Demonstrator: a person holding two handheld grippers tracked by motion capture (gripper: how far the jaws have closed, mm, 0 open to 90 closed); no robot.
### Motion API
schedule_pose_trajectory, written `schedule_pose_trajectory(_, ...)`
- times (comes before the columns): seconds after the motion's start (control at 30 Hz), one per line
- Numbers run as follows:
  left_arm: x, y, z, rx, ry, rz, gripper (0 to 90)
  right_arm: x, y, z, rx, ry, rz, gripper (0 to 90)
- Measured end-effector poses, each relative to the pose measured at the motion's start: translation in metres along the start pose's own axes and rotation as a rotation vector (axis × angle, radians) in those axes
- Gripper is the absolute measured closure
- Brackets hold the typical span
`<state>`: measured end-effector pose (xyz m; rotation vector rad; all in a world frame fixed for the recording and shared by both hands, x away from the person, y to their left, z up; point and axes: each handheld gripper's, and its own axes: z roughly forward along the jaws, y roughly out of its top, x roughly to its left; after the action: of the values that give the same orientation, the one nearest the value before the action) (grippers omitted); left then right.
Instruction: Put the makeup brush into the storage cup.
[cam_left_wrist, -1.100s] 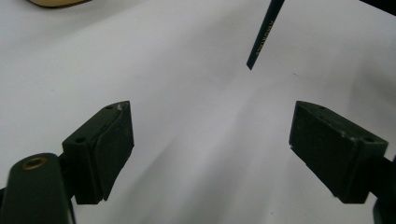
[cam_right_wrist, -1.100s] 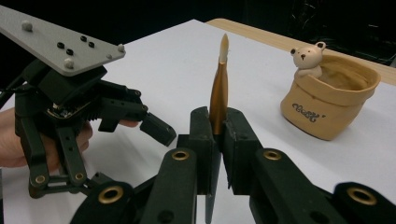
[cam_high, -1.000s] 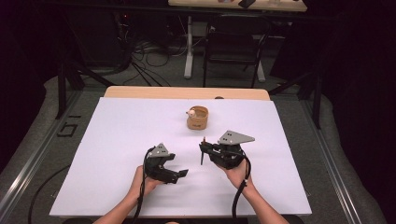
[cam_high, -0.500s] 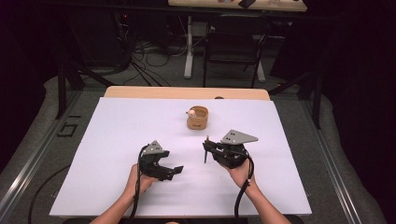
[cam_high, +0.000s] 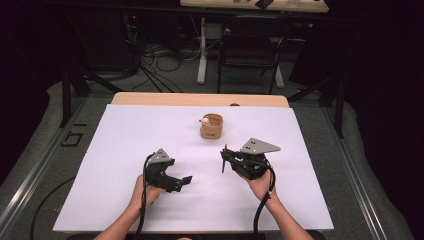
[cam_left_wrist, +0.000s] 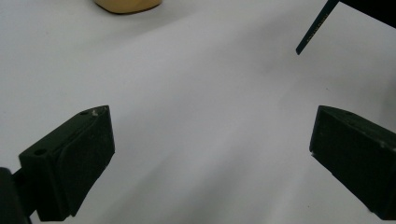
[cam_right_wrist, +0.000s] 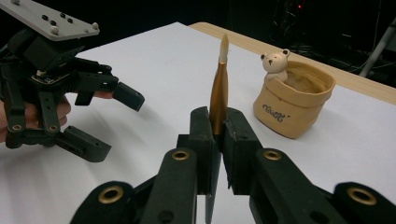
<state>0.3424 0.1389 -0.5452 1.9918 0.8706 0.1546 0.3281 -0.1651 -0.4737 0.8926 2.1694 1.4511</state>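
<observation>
Tan pot (cam_high: 211, 127), gold-ferruled brush (cam_right_wrist: 218, 91), white table (cam_high: 125, 145), black grippers.

On the counter (cam_high: 125, 150), the bear-trimmed pot (cam_high: 211, 126) sits toward the far edge, near the middle. The left gripper (cam_high: 183, 180) and right gripper (cam_high: 226, 159) are nearer the person, side by side, the paintbrush (cam_right_wrist: 218, 93) between the right's jaws.

Bright table (cam_high: 125, 150), dark surroundings, soft shadows
</observation>
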Motion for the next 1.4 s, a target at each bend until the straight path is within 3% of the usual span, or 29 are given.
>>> schedule_pose_trajectory(0.47,0.006,0.000,-0.005,-0.012,0.015,-0.009,0.0,-0.008,0.004,-0.008,-0.018,-0.036,-0.010,83.3)
schedule_pose_trajectory(1.4,0.005,-0.001,-0.002,0.000,0.013,-0.009,0.0,-0.031,0.019,-0.013,-0.049,-0.106,-0.015,83.4)
